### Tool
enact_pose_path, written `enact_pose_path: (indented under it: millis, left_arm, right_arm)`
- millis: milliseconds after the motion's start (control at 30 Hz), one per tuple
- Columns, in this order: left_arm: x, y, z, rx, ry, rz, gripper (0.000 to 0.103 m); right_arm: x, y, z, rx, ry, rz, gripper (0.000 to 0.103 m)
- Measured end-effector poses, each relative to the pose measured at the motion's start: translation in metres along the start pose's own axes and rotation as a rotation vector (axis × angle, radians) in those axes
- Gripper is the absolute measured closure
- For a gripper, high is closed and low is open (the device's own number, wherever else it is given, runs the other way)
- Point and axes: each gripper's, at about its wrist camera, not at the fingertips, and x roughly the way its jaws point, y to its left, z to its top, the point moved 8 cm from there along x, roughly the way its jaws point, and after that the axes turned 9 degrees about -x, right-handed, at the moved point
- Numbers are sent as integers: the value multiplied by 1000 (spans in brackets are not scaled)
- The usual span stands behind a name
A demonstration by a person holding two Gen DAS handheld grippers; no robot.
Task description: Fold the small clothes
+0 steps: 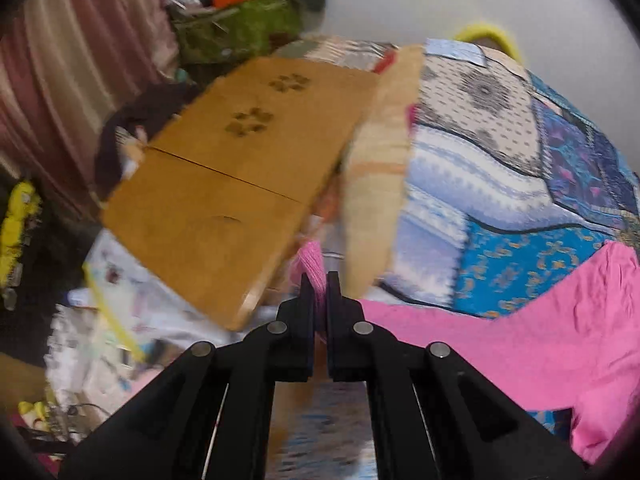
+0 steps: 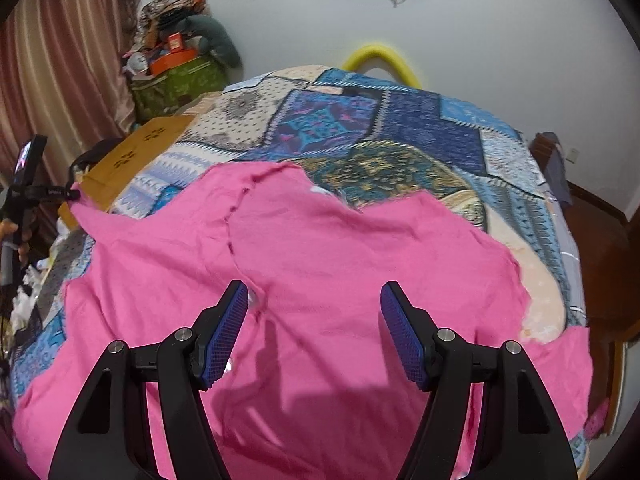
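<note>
Left wrist view, blurred by motion. At nine to eleven o'clock hangs a pink striped curtain (image 1: 60, 60), with a green patterned bag (image 1: 240, 28) full of clutter at twelve o'clock. A tan wooden board (image 1: 224, 168) with two paw-print cutouts tilts across the centre-left. Just right of it lies a beige cushion (image 1: 380, 176), then a blue patchwork bedspread (image 1: 500, 168) filling the two to three o'clock area. At centre bottom the left gripper (image 1: 320, 292) has its black jaws nearly closed, pinching a bunched corner of the pink garment (image 1: 520, 340). The cloth stretches from that grip out toward four o'clock.

Right wrist view. The curtain (image 2: 60, 60) stands at ten o'clock, with the board (image 2: 136, 152) below it and a phone on a stand (image 2: 26, 160) at nine o'clock. The left gripper (image 2: 74, 194) appears small at nine o'clock, gripping the garment's far left corner. The pink garment (image 2: 320, 260) lies spread flat on the bedspread (image 2: 360, 132), covering the lower centre; its long axis runs roughly from nine to three o'clock, and a seam runs from twelve o'clock down toward the middle. The right gripper (image 2: 314, 332) hovers over it at six o'clock, blue-padded jaws spread wide, holding nothing. A yellow curved tube (image 2: 380, 56) sits at twelve o'clock against the white wall.
</note>
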Motion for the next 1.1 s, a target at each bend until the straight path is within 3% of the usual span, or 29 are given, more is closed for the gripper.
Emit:
enact_pose_path:
  millis: [67, 233, 400, 567, 767, 933, 1100]
  left_arm:
    - [-8, 12, 7, -19, -29, 17, 100]
    - [-34, 7, 21, -32, -65, -54, 100]
    - [-82, -63, 26, 46, -134, -198, 100]
    - [-132, -166, 13, 179, -175, -362, 100]
    - [-160, -269, -25, 293, -131, -525, 100]
    - [-151, -329, -75, 377, -22, -585, 100]
    - [-141, -358, -118, 485, 49, -570, 99]
  right_arm:
    - [6, 4, -2, 14, 30, 16, 38]
    - [14, 8, -15, 76, 77, 73, 38]
    - [22, 13, -31, 67, 134, 100, 38]
    - [19, 10, -41, 70, 137, 112, 38]
    - [-2, -4, -39, 57, 92, 87, 38]
    - [-16, -20, -39, 71, 60, 63, 38]
    - [-16, -31, -44, 89, 63, 46, 38]
